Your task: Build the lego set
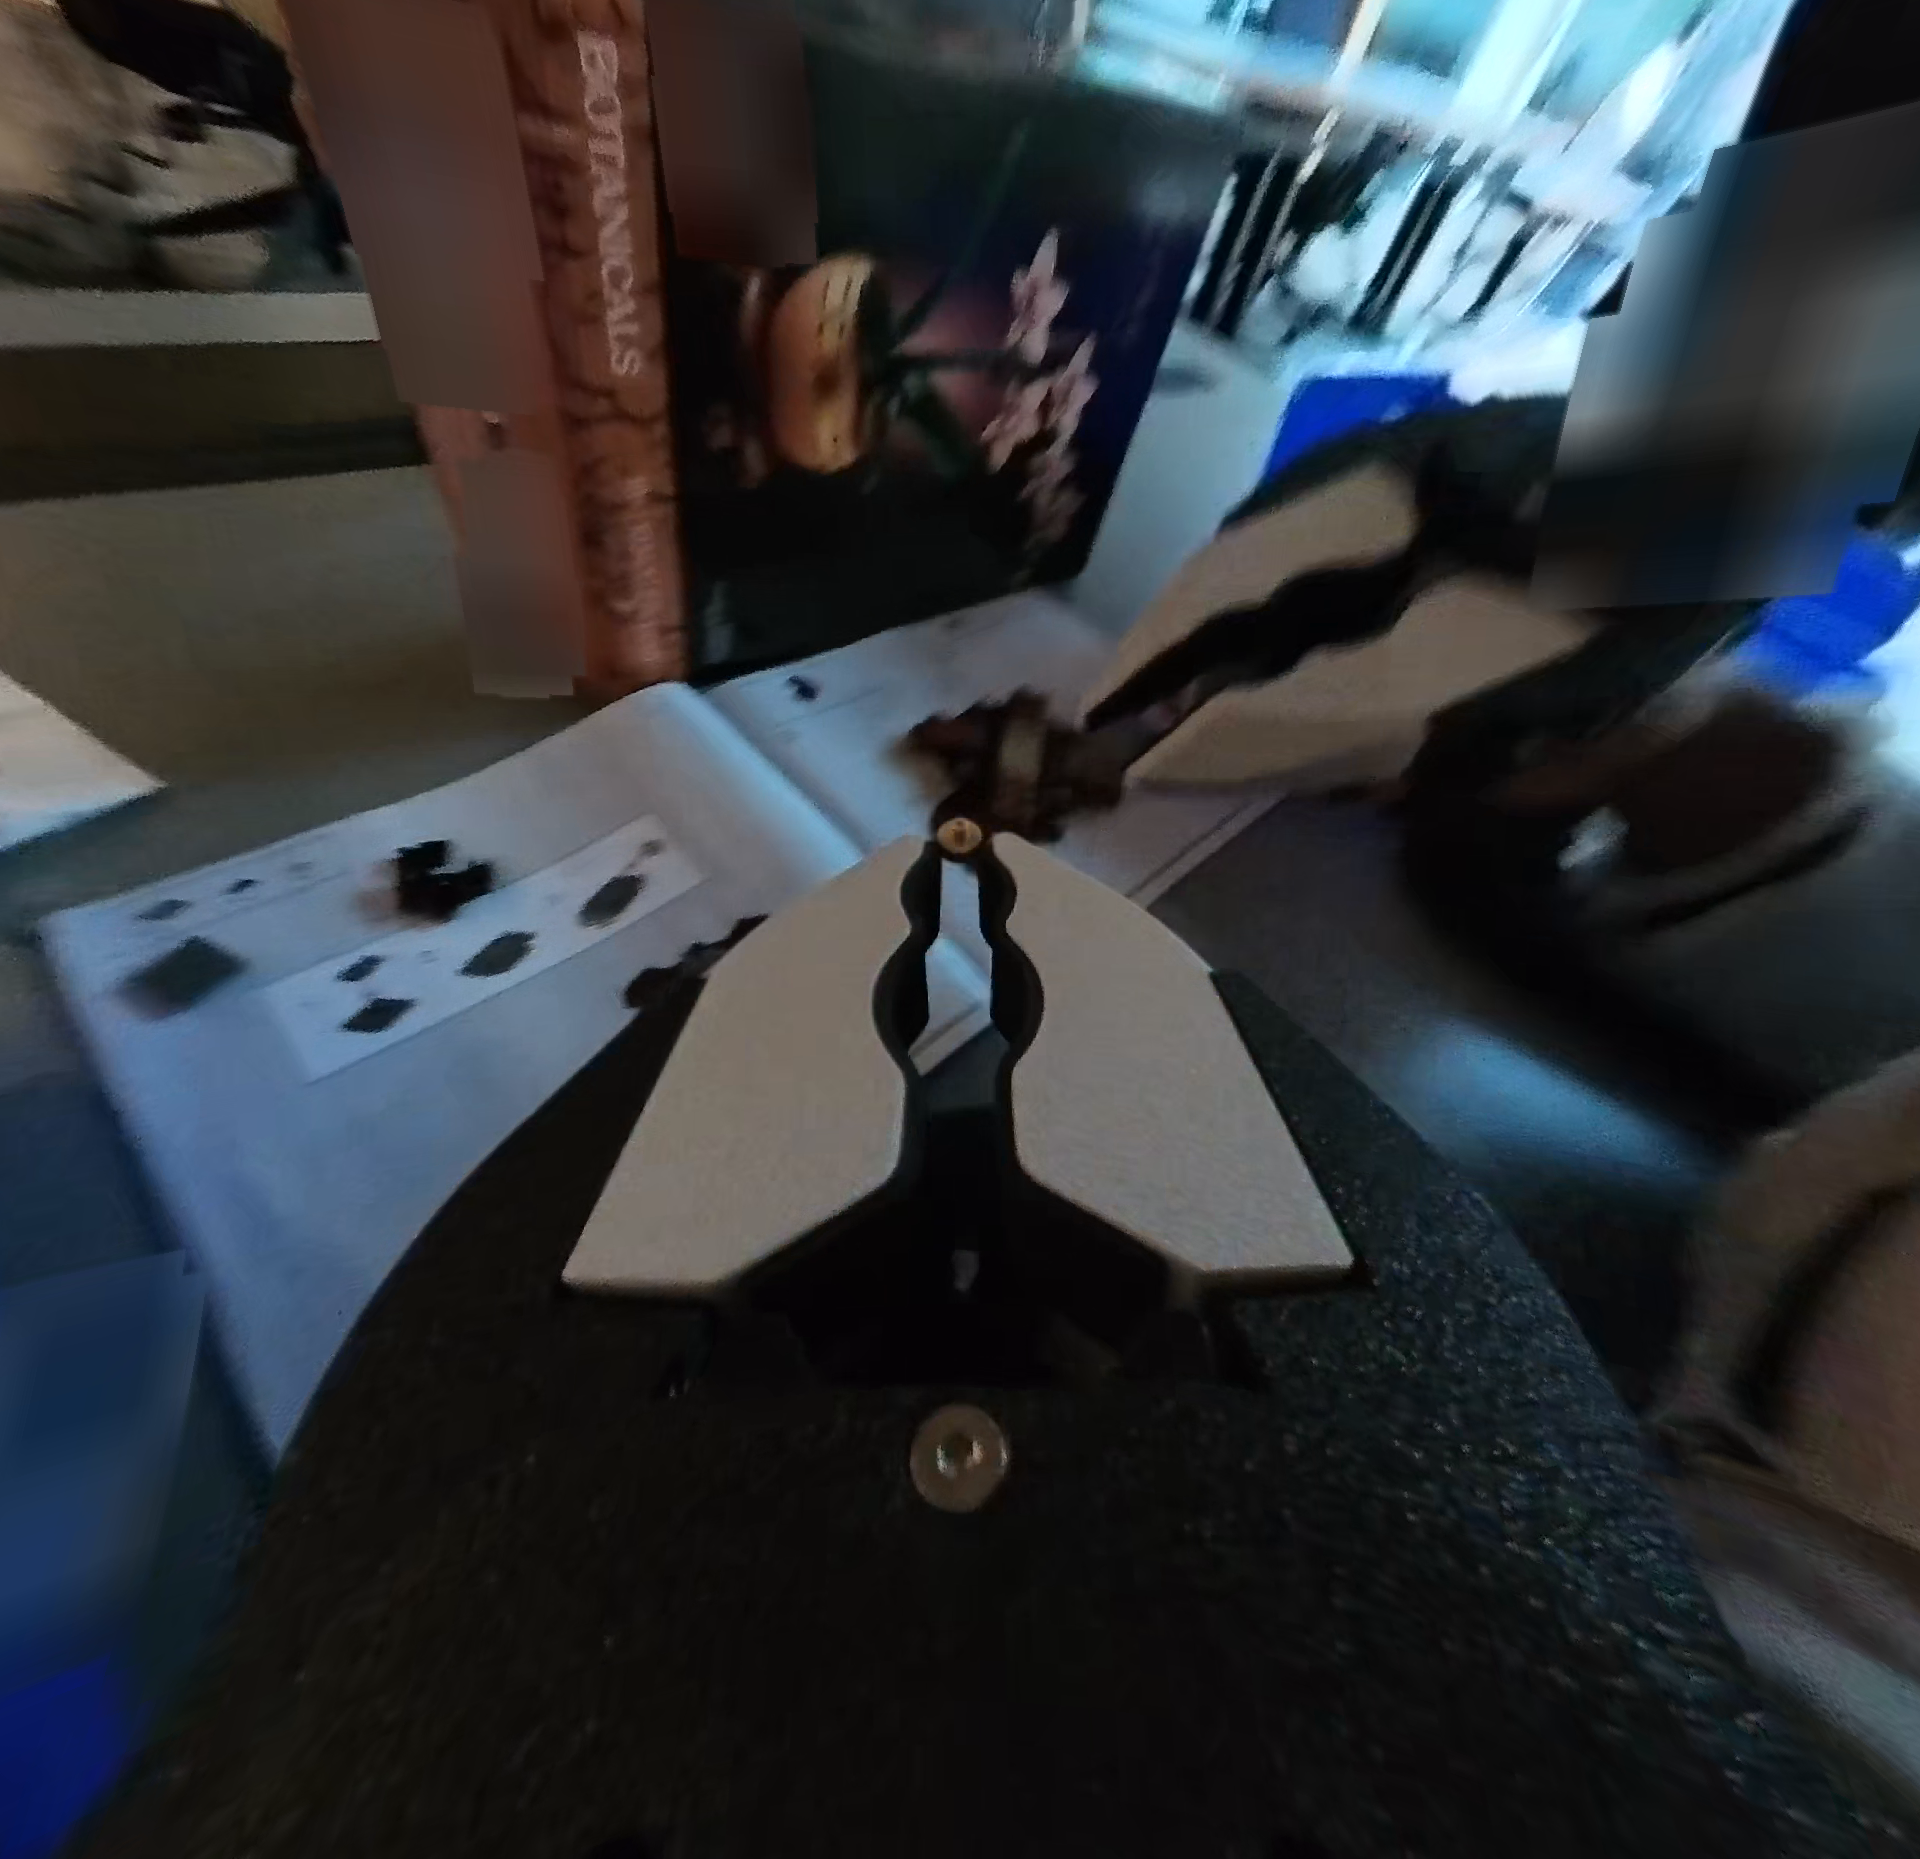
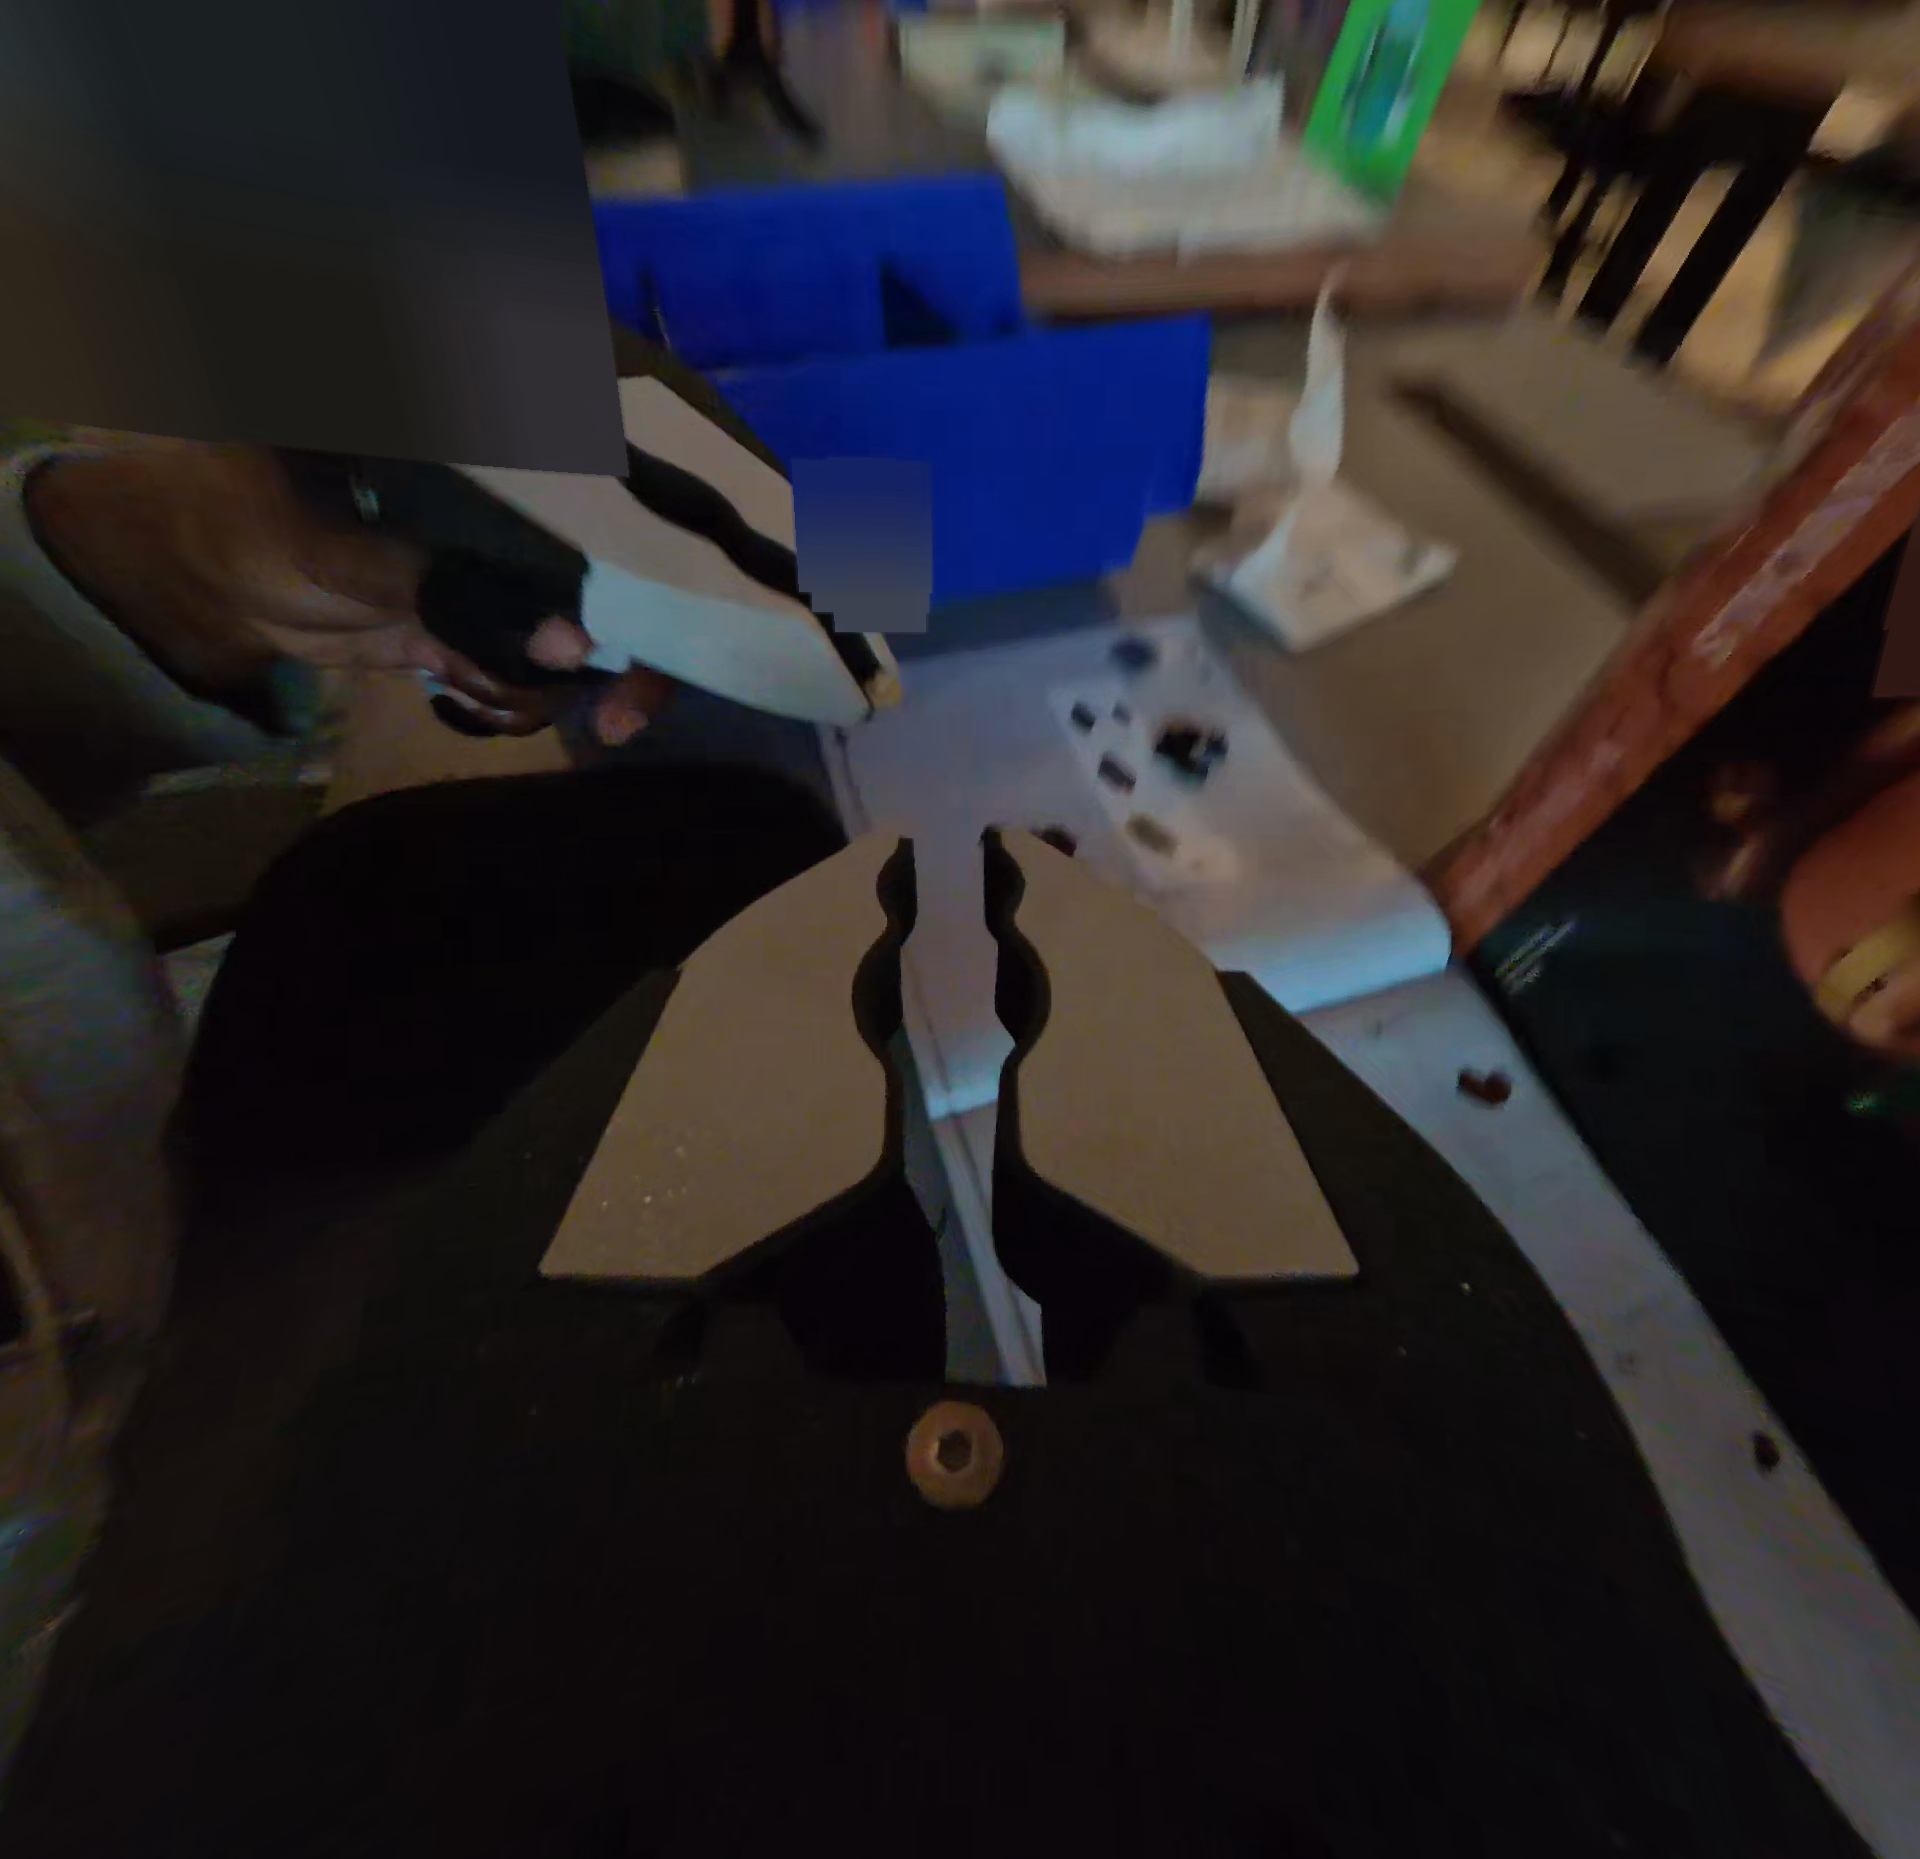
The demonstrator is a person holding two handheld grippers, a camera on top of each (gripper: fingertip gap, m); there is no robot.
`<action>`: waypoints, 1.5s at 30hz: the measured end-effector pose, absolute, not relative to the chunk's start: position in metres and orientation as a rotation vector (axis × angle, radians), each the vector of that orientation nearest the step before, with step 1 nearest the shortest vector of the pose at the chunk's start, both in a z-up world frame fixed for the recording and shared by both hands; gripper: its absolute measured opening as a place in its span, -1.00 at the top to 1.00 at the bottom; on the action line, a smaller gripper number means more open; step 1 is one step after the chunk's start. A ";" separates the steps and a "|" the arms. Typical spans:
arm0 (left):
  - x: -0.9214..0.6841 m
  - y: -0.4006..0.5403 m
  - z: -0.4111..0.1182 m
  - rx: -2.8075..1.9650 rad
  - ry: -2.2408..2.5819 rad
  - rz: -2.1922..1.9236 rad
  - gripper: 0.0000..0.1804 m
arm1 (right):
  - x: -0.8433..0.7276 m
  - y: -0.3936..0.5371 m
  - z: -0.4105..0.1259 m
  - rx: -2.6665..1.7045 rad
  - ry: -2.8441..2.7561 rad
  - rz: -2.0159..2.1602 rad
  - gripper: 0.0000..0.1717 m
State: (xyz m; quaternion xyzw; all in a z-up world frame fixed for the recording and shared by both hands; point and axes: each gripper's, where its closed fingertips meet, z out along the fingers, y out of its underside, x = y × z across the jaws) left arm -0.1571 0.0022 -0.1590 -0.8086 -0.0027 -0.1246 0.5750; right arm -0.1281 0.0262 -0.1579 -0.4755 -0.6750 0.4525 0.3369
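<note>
Left gripper point(image 1: 958, 841), lower centre of the left wrist view: tongs drawn nearly together, tips pinching a small brass-coloured piece point(image 1: 958, 835); both black pads sit against it. What the piece is cannot be told beyond its colour and round shape. Directly beyond it, at mid-frame, lies a blurred dark brown clump point(image 1: 1003, 770) on the right-hand page of an open white book point(image 1: 343, 1103), which lies flat on the grey surface. The right gripper reaches in from the right of that frame with its tips at the clump; blur prevents judging contact there. Right gripper point(image 2: 948, 845), lower centre of the right wrist view: tongs parted by a narrow gap, the white page visible straight through it, nothing between the pads. Small dark pieces point(image 2: 1190, 744) lie scattered on the page at centre right of that frame. A hand point(image 2: 343, 604) at middle left grips the left gripper's handle. Upright books point(image 1: 613, 355) with a reddish-brown spine and a dark flowered cover point(image 1: 914, 407) stand behind the open book, upper centre of the left wrist view. Blue bins point(image 2: 935, 375) occupy the upper centre of the right wrist view.
</note>
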 end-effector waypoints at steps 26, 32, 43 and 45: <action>-0.171 0.016 -0.194 -1.947 0.398 0.603 0.93 | -0.165 0.018 -0.190 -1.627 -1.884 0.961 0.90; -0.172 0.016 -0.193 -1.935 0.445 0.667 0.93 | -0.168 0.019 -0.189 -1.640 -1.872 0.987 0.92; -0.168 0.016 -0.193 -1.929 0.490 0.708 0.93 | -0.167 0.016 -0.193 -1.618 -1.903 0.957 0.98; -0.168 0.016 -0.194 -1.929 0.503 0.718 0.93 | -0.167 0.016 -0.194 -1.610 -1.908 0.948 0.98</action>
